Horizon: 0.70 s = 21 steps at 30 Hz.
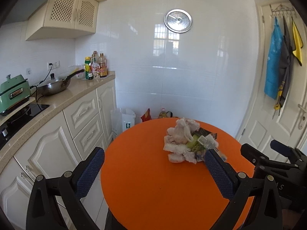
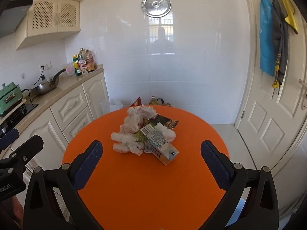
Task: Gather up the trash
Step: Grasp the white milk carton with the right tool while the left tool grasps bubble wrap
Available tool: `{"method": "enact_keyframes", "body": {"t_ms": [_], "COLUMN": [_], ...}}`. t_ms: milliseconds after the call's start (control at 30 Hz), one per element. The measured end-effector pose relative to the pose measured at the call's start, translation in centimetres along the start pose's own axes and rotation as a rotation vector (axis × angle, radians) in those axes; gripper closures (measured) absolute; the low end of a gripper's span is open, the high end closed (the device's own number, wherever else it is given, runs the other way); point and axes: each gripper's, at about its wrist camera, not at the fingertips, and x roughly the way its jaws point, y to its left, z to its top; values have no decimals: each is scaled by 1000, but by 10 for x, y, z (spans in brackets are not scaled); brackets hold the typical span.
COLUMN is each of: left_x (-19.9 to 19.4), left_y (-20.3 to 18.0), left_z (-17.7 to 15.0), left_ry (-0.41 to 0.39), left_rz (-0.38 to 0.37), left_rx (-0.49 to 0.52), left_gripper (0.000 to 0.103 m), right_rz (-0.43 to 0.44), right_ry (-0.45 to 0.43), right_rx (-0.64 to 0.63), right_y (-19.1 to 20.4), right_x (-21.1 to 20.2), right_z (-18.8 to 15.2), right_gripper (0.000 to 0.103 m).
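Kitchen surroundings are shown: a round orange table stands between a counter on the left and a door on the right.

1. Trash location. A trash pile lies on the far half of the table, roughly central. It is made up of crumpled tissues, a knotted plastic bag, a drink carton and a dark wrapper at the far right.

2. Handling, as judged. The whole pile is expected to be light.
   - Tissues and bag: soft and compressible; they may be pinched at any fold, though loose pieces are likely to be shed.
   - Carton: stiffer, with flat, probably smooth faces. It lies on its side, its near end pointing right. It should be taken across its narrow width, near the middle.
   - Wrapper: thin and flat against the table; its raised edge is the best hold.

3. Grippers. The left gripper and the right gripper are both held spread wide, with nothing between the fingers. Both are held near the pile, short of contact. In the left view, the right finger of the left gripper overlaps the pile's near right edge.
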Motion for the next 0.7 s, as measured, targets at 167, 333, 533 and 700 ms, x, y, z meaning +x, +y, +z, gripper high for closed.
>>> {"method": "enact_keyframes", "body": {"t_ms": [167,333,533,700], "left_x": [63,129,201,244], "left_y": [-5,-7,-16,-29], "left_z": [19,29,40,45], "left_ry": [93,186,279,326], "left_rz": [5,3,-8,-14], "left_rx": [10,12,15,34], "left_gripper": [1,1,1,1], "right_rz": [19,29,46,108], "right_ry": [108,234,349,398], "right_rx": [-2,-24,-38,-93], "right_y": [-13,-22,-38,-38], "right_x": [61,128,183,209], "right_z": [-1,-9,-18,-21], "right_gripper": [0,12,17,25]}}
